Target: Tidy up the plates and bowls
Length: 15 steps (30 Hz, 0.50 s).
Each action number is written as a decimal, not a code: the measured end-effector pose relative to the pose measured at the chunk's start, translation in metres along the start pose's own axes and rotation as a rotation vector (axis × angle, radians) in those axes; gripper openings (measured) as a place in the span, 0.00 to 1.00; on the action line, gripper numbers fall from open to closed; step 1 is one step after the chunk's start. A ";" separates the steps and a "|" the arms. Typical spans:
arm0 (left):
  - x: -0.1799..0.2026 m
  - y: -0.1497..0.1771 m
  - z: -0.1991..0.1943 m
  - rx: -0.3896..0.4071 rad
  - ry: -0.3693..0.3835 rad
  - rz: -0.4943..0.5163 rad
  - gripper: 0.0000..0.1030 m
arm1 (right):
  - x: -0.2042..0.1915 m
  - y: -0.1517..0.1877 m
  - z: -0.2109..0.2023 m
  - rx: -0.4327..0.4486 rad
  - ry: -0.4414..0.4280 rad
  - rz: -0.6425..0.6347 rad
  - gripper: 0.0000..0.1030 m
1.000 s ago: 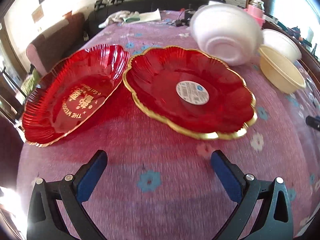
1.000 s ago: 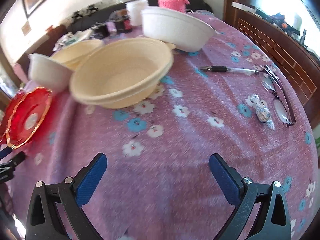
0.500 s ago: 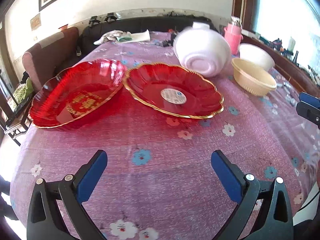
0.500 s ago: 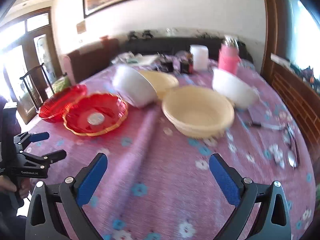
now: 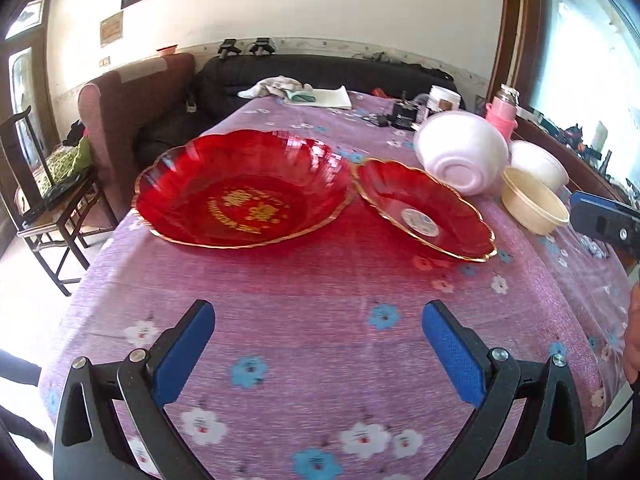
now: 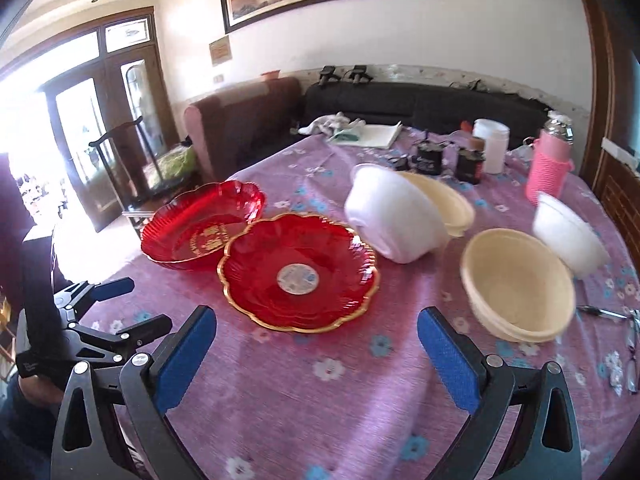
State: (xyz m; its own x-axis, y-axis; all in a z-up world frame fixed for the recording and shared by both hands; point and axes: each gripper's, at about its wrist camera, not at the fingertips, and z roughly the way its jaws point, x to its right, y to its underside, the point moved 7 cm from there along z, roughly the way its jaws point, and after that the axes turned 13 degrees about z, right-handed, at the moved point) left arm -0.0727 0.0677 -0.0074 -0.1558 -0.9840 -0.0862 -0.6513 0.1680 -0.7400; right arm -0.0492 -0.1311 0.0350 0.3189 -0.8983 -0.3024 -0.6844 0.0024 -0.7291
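Currently both grippers released, empty: left gripper (image 5: 318,356), right gripper (image 6: 316,356) above tablecloth (image 6: 320,400). 2 red plates (image 6: 298,276) touch at rims mid-table; bowls (image 6: 518,282) beside. Plates likely rigid, glossy, slippery: pinch scalloped rim.

The near strip of the bench (image 6: 320,408) lies bare cloth in front of both open tools, the left tool (image 5: 318,354) and the right tool (image 6: 316,356), so either could pass low there. Farther in, two red plates (image 6: 298,276) touch rim to rim and block the middle. Right of them, white and cream bowls (image 6: 518,284) crowd together, with jars and a pink bottle (image 6: 550,168) behind.
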 end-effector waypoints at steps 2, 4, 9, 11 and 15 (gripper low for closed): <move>-0.011 0.001 -0.002 0.004 -0.008 -0.018 1.00 | -0.008 -0.005 0.007 -0.019 -0.018 0.010 0.99; -0.021 0.003 -0.004 0.007 -0.019 -0.038 1.00 | -0.016 -0.009 0.015 -0.052 -0.042 0.027 0.99; -0.046 0.005 -0.008 0.011 -0.035 -0.083 1.00 | -0.026 -0.011 0.034 -0.140 -0.103 0.079 0.89; -0.057 0.005 -0.010 0.014 -0.040 -0.108 1.00 | -0.032 -0.009 0.041 -0.181 -0.135 0.089 0.83; -0.075 0.004 -0.015 0.018 -0.060 -0.144 1.00 | -0.043 -0.012 0.049 -0.212 -0.152 0.090 0.83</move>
State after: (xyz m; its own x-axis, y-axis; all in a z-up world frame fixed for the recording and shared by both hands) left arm -0.0752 0.1433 0.0063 -0.0168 -0.9997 -0.0180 -0.6500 0.0247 -0.7596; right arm -0.0229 -0.0710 0.0269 0.3344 -0.8224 -0.4602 -0.8312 -0.0273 -0.5553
